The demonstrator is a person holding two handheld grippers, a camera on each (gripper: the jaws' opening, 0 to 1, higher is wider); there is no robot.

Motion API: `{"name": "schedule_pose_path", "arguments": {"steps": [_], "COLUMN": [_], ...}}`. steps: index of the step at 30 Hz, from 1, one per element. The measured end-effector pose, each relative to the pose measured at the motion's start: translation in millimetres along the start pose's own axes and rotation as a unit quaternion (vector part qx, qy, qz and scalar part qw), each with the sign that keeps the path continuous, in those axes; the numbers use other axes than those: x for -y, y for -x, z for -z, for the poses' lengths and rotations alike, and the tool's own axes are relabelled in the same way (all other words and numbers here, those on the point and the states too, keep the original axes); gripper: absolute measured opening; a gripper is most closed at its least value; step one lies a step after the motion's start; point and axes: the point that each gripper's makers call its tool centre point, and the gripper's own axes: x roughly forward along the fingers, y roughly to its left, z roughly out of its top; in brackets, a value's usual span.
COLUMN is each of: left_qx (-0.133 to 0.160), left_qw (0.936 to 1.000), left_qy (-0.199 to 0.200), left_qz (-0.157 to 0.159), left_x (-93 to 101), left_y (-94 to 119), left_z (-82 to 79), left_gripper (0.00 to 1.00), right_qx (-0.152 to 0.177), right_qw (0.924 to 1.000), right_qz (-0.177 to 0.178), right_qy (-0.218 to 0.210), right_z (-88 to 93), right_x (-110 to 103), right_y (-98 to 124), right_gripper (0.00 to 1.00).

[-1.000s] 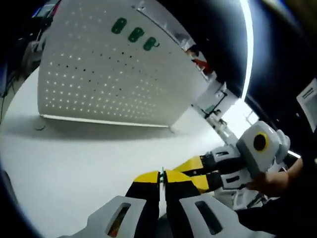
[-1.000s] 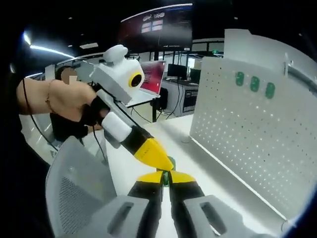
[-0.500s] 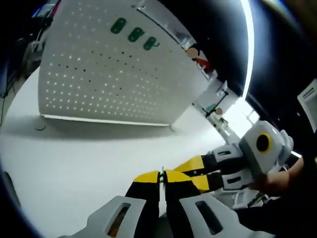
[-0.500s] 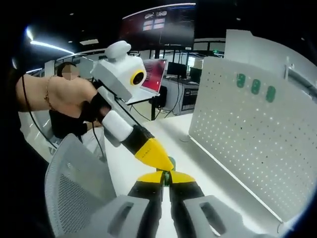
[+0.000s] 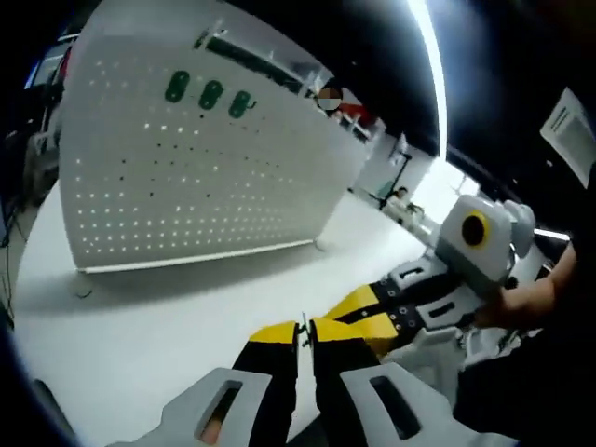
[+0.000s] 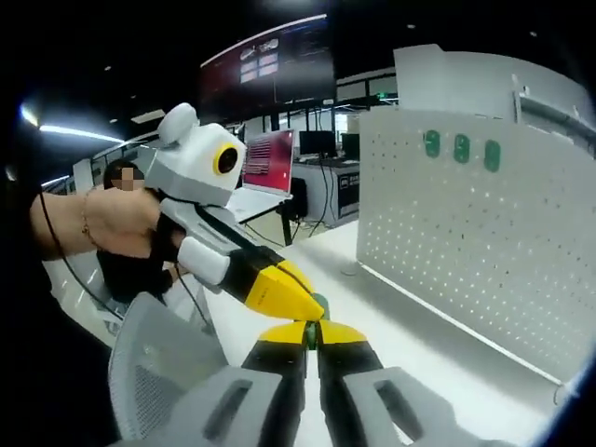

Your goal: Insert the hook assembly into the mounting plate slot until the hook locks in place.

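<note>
A white pegboard mounting plate [image 5: 196, 177] stands upright on the white table [image 5: 130, 326], with three green hooks [image 5: 211, 93] near its top edge. In the right gripper view the same plate [image 6: 466, 242] and its green hooks [image 6: 462, 147] are on the right. My left gripper [image 5: 304, 333] is shut on a thin green hook piece [image 5: 304, 326], well short of the plate. My right gripper [image 6: 315, 333] is shut on the same small green hook piece [image 6: 319, 304]. The right gripper's yellow tips [image 5: 368, 312] meet the left's from the right. From the left, the left gripper's yellow tip [image 6: 279, 291] comes in to the right's.
A grey mesh chair back [image 6: 158, 372] sits low on the left. A red-lit laptop screen [image 6: 270, 154] and desks stand behind the table, with a large dark display [image 6: 270, 65] overhead. A person's hands [image 6: 102, 223] [image 5: 531, 303] hold the grippers.
Both views have swung, so the plate sits more to the left in the left gripper view and a little farther off. The two grippers stay joined at the green piece.
</note>
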Motion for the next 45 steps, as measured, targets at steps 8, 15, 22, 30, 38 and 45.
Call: {"name": "schedule_pose_path", "arguments": {"steps": [8, 15, 22, 30, 38, 45], "left_qx": [0.060, 0.083, 0.108, 0.110, 0.107, 0.137], "left_qw": [0.9976, 0.9900, 0.9862, 0.9862, 0.9872, 0.9842], "left_qy": [-0.028, -0.082, -0.103, -0.104, -0.090, -0.068], "left_qz": [-0.022, -0.079, -0.072, -0.068, -0.076, -0.090], "left_x": [-8.9, -27.4, -21.2, -15.2, -13.5, -9.0], "left_y": [11.1, 28.8, 34.4, 33.4, 33.5, 37.8], "left_z": [-18.6, -31.4, -37.1, -37.3, -32.2, -40.5], "left_gripper": [0.07, 0.47, 0.78, 0.98, 1.00, 1.00], "right_qx": [0.010, 0.023, 0.037, 0.079, 0.144, 0.196], "right_qw": [0.9998, 0.9994, 0.9984, 0.9941, 0.9826, 0.9635], "right_qz": [0.001, 0.020, 0.025, 0.043, 0.117, 0.182], "right_qy": [-0.016, -0.018, -0.033, -0.061, -0.013, -0.008], "right_z": [-10.1, -19.8, -26.3, -41.9, -63.6, -81.0], "right_x": [3.2, 16.0, 18.6, 24.8, 44.4, 62.2], "right_y": [-5.7, -6.7, -10.0, -8.8, 2.9, 5.0], "right_gripper": [0.00, 0.00, 0.00, 0.00, 0.00, 0.00]}}
